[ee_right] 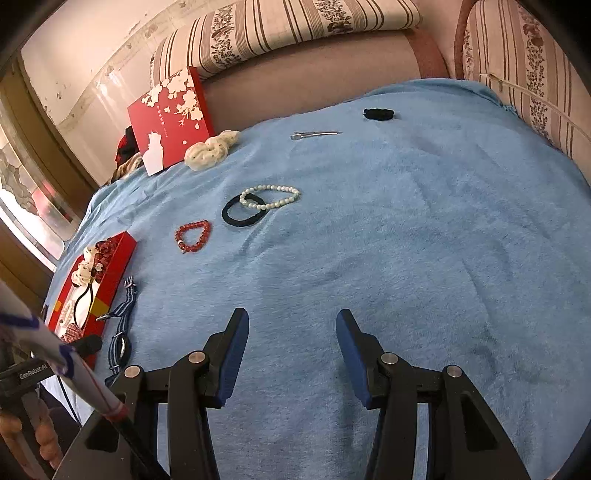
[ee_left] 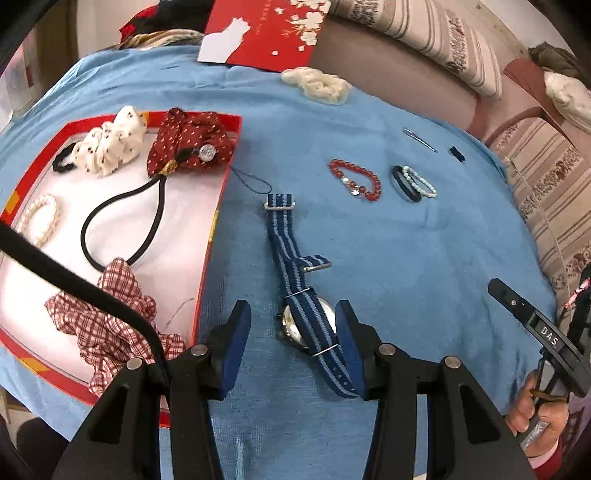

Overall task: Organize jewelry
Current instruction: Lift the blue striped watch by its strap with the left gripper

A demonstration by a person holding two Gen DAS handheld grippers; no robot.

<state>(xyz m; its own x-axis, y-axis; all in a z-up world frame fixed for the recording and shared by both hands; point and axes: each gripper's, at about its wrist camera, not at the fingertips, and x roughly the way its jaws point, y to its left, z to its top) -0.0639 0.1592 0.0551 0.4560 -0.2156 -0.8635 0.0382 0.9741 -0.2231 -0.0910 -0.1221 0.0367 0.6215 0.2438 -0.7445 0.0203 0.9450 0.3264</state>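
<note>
A watch with a blue striped strap [ee_left: 299, 280] lies on the blue cloth, its case between the open fingers of my left gripper [ee_left: 293, 325]. The red tray [ee_left: 221, 173] at left holds scrunchies, a black hair band and a pearl bracelet [ee_left: 38, 218]. A red bead bracelet [ee_left: 356, 179], a black hair tie [ee_left: 404, 182] and a pale bead bracelet [ee_left: 419, 181] lie on the cloth farther right. My right gripper [ee_right: 291, 332] is open and empty above bare cloth; the red bracelet [ee_right: 192, 236], pale bracelet [ee_right: 271, 196] and watch [ee_right: 120, 332] show in its view.
A red box lid [ee_left: 266, 33] leans at the back beside a cream scrunchie [ee_left: 317, 85]. A metal hair clip [ee_right: 314, 134] and a small black item [ee_right: 378, 114] lie far back. Striped sofa cushions [ee_right: 295, 26] border the cloth. The tray [ee_right: 110, 273] is far left.
</note>
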